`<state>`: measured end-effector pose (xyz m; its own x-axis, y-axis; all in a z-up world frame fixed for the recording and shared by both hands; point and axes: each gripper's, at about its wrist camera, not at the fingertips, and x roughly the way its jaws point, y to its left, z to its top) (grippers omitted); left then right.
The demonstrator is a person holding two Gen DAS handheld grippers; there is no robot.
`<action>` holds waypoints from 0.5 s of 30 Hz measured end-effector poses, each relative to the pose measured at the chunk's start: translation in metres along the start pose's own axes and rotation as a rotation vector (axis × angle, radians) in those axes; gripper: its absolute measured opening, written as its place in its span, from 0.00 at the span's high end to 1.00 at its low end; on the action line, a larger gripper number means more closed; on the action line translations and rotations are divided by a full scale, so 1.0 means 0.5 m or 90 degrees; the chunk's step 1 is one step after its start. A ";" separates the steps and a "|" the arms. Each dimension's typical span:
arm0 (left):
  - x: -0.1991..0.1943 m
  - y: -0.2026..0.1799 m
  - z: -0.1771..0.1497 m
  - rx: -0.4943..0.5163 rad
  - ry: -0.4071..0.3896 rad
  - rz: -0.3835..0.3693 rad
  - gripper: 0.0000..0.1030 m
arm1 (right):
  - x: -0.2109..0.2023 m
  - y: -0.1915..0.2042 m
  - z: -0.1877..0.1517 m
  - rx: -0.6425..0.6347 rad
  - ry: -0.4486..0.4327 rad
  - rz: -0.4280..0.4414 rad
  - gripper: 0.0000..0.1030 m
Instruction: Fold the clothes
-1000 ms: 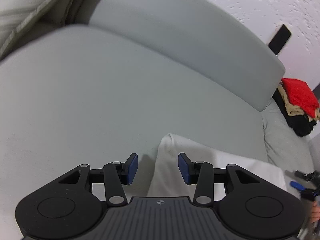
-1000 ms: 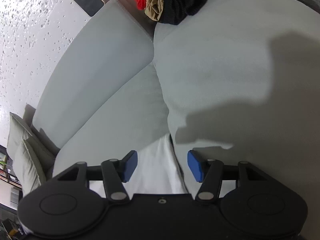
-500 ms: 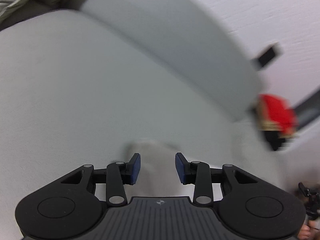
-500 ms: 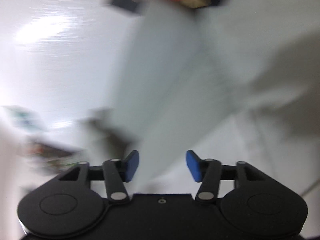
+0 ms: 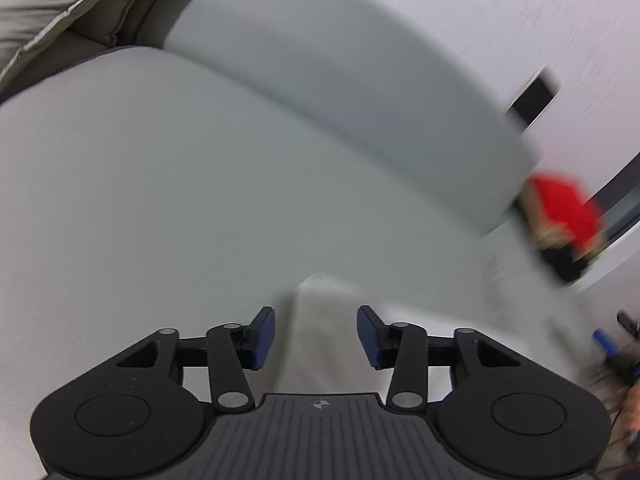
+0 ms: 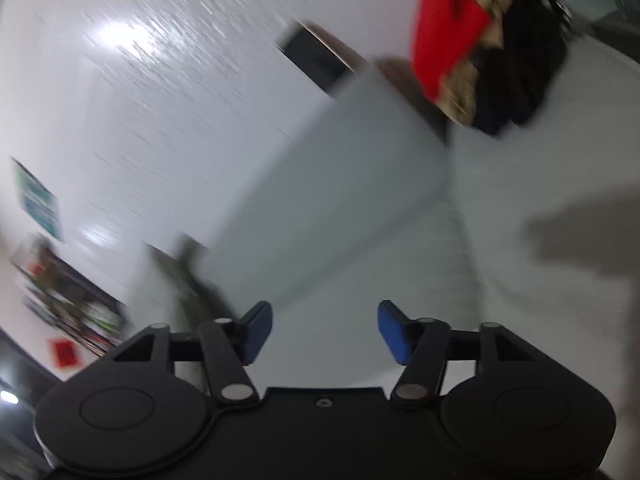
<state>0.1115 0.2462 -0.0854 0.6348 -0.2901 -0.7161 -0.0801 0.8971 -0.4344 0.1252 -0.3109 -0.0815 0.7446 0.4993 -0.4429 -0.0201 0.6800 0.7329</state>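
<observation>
A white garment (image 5: 320,320) lies flat on the grey sofa seat (image 5: 160,200), its corner just ahead of my left gripper (image 5: 316,334), which is open with nothing between its blue pads. In the right wrist view my right gripper (image 6: 325,332) is also open and empty, lifted and pointing at the sofa back (image 6: 340,200); the white garment does not show there. A pile of red, tan and black clothes (image 6: 480,40) sits at the sofa's far end, and the same clothes pile (image 5: 564,224) appears blurred at the right of the left wrist view.
A striped grey cushion (image 5: 60,12) leans at the sofa's left end. A dark panel (image 6: 316,60) hangs on the white wall (image 6: 160,100). Shelves with small items (image 6: 60,300) stand far left. Part of the other gripper and a hand (image 5: 624,364) shows at the right edge.
My right gripper has lifted and swung away from the white garment toward the sofa back and wall. My left gripper has shifted slightly, still over the garment's corner. Both views are motion-blurred.
</observation>
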 end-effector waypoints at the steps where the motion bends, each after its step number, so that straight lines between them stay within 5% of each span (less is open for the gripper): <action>1: 0.011 -0.005 0.000 0.005 0.005 0.017 0.61 | 0.029 -0.019 -0.013 -0.003 0.021 -0.039 0.53; 5: 0.023 0.012 0.005 -0.035 -0.001 0.025 0.61 | 0.100 -0.072 -0.053 -0.005 0.097 -0.166 0.58; 15: 0.056 0.042 0.007 -0.094 0.026 0.000 0.68 | 0.133 -0.080 -0.047 -0.028 0.122 -0.218 0.61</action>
<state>0.1302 0.2579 -0.1128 0.6038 -0.3061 -0.7360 -0.1946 0.8388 -0.5084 0.1597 -0.2925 -0.1526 0.5753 0.3279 -0.7493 0.1765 0.8448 0.5052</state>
